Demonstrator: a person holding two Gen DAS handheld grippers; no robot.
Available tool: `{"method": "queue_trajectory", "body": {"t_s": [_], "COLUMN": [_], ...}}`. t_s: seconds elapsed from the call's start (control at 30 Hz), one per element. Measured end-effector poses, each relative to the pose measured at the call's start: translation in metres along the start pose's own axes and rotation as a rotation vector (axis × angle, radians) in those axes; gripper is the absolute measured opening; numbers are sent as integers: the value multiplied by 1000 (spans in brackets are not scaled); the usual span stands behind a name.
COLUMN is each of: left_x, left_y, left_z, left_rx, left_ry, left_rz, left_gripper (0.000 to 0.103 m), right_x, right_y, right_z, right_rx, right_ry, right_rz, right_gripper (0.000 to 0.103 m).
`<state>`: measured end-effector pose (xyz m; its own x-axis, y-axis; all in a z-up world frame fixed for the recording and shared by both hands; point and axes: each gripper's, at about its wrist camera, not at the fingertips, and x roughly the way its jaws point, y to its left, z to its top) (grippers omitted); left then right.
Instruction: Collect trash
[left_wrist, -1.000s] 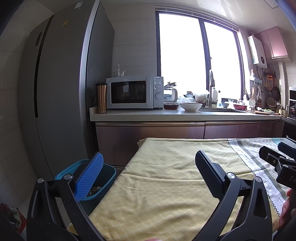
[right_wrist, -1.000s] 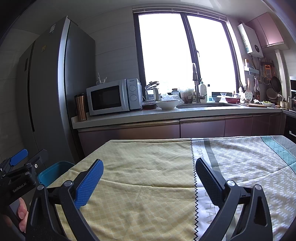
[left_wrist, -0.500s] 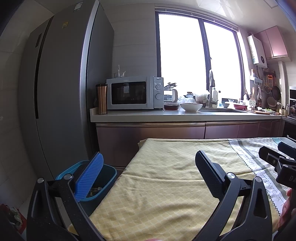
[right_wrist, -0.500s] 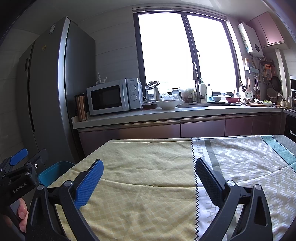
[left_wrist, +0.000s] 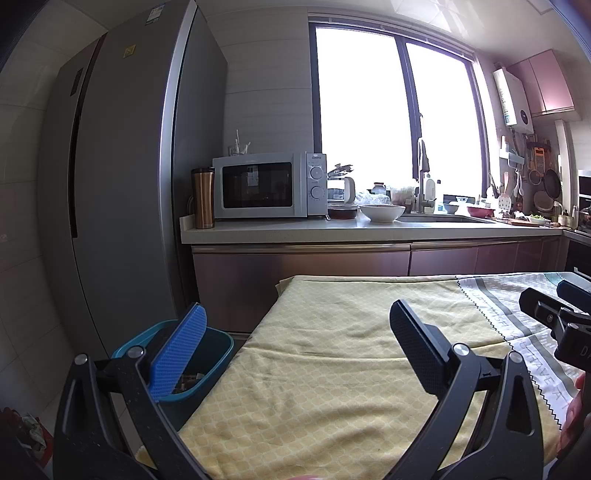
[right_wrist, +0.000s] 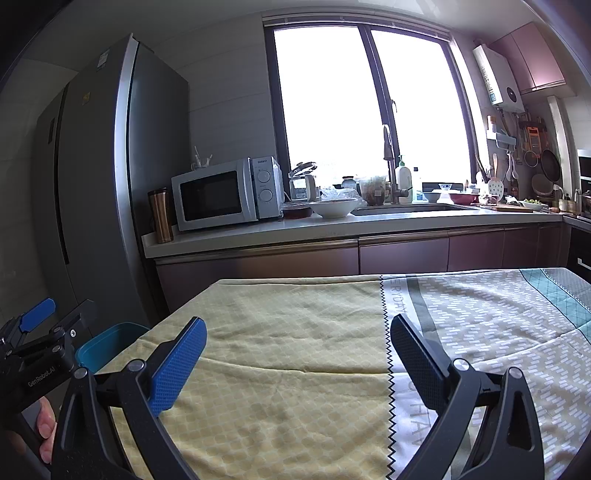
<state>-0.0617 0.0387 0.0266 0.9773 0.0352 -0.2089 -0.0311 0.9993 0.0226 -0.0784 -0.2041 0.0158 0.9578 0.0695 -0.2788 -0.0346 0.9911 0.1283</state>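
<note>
A teal trash bin (left_wrist: 207, 354) stands on the floor at the table's left end, with some scraps inside; it also shows in the right wrist view (right_wrist: 107, 343). My left gripper (left_wrist: 295, 332) is open and empty above the table's left edge, its blue pad in front of the bin. My right gripper (right_wrist: 295, 343) is open and empty over the yellow tablecloth (right_wrist: 288, 332). I see no loose trash on the cloth. Each gripper shows at the edge of the other's view.
A grey fridge (left_wrist: 122, 192) stands left of the bin. Behind the table runs a counter (left_wrist: 369, 230) with a microwave (left_wrist: 269, 184), a copper tumbler (left_wrist: 202, 197), a white bowl (left_wrist: 382, 213) and a sink. Crumpled items (left_wrist: 31, 430) lie on the floor at far left.
The left wrist view has shifted slightly, the counter sitting a touch higher. Both grippers stay open and empty.
</note>
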Motion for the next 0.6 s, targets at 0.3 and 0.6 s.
{"method": "queue_trajectory", "body": {"t_s": [0.3,0.6], "left_x": [0,0], "left_y": [1,0], "left_z": [-1,-2], "left_rx": [1,3], "left_ry": [-1,-1], "left_rz": [3,3], "left_gripper": [98,98], "right_x": [0,1], "right_y": [-1,-1], "right_z": [1,2], "right_rx": [2,4], "right_ry": [1,2], "right_rz": [2,2], "right_gripper": [96,96]}}
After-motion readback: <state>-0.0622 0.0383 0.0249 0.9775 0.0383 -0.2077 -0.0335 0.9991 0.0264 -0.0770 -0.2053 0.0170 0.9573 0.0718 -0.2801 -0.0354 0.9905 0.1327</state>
